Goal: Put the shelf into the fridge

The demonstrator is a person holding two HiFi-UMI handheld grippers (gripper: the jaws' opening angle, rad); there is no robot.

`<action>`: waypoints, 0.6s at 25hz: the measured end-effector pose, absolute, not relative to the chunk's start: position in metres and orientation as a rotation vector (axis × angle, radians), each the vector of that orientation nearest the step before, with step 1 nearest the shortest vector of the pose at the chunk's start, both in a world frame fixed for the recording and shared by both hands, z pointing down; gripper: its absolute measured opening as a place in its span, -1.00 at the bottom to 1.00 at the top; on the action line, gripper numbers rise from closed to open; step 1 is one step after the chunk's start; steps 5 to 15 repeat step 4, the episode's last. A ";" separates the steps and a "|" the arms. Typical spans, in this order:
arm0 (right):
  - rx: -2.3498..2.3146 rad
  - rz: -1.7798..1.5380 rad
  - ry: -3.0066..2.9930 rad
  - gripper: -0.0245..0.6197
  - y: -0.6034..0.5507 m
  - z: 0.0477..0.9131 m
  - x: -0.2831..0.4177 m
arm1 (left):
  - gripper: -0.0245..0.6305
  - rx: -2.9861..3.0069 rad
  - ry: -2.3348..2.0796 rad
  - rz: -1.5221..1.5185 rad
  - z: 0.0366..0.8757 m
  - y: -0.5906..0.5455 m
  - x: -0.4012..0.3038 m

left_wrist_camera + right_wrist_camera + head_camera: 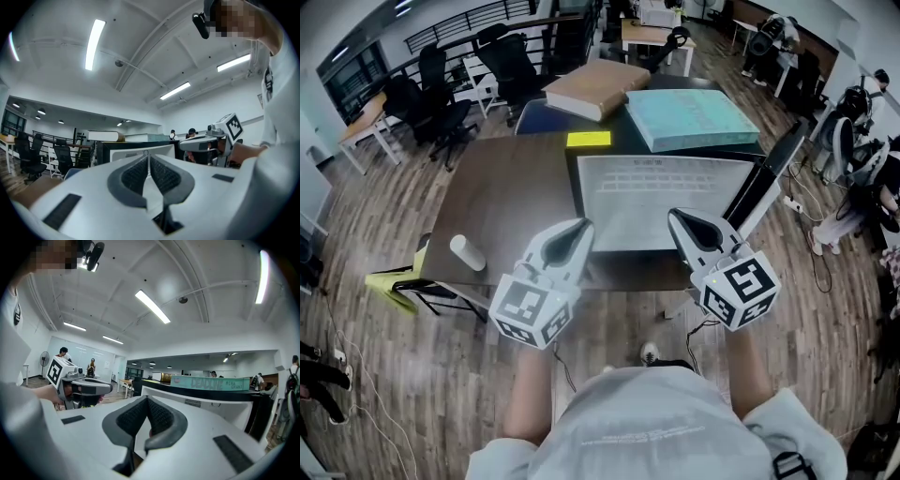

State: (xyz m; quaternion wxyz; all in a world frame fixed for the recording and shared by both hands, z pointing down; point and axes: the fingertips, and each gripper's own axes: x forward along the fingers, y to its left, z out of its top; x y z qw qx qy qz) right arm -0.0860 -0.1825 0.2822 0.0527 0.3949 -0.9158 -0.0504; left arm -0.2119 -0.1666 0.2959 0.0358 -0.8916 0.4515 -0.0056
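A flat white shelf [666, 192] with a slotted far edge lies level in front of the black fridge [623, 142]. The fridge's black door [764, 183] stands open at the right. My left gripper [579, 228] is shut on the shelf's near left edge, and my right gripper [677, 217] is shut on its near right edge. In the left gripper view the closed jaws [148, 157] point at the shelf [122, 153], with the right gripper [206, 143] beside them. In the right gripper view the closed jaws [146, 399] meet the shelf [220, 411], and the left gripper [86, 389] shows at the left.
On top of the fridge lie a teal book [689, 117], a brown box [595, 87] and a yellow pad [588, 140]. A white cylinder [469, 253] lies on the dark table [506, 202]. Office chairs [441, 103] stand behind, and a yellow stool [394, 281] is at the left.
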 end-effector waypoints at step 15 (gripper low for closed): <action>1.201 -0.146 -2.780 -0.88 -0.187 0.284 -0.086 | -0.84 -2.748 1.391 -0.020 0.299 -0.171 -0.211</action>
